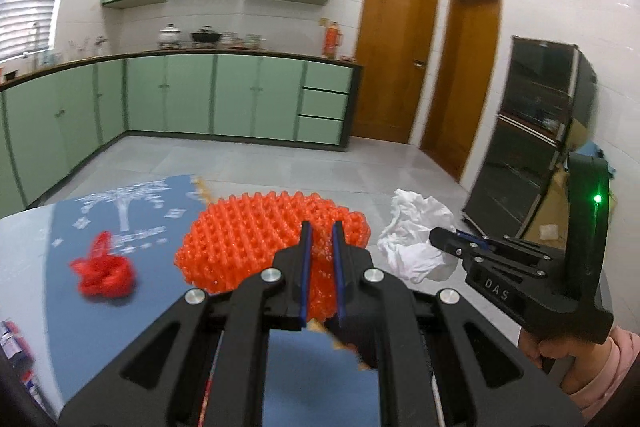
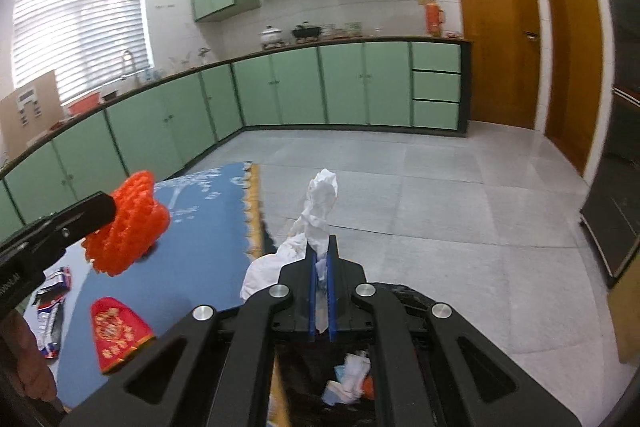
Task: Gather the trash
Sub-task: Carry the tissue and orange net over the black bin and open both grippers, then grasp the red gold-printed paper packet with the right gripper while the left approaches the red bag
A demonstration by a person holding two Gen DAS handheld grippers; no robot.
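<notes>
My left gripper is shut on an orange foam net, held up over the blue tablecloth. In the right wrist view the same net hangs from the left gripper at the left. My right gripper is shut on a crumpled white tissue that sticks up past its fingers; from the left wrist view the right gripper and the tissue are at the right. Below the right gripper is a black-lined bin with scraps inside.
A red net scrap, a red packet and a snack wrapper lie on the table. Green cabinets line the far walls, wooden doors stand at the right, and a black glass cabinet is nearby. A pink sleeve holds the right gripper.
</notes>
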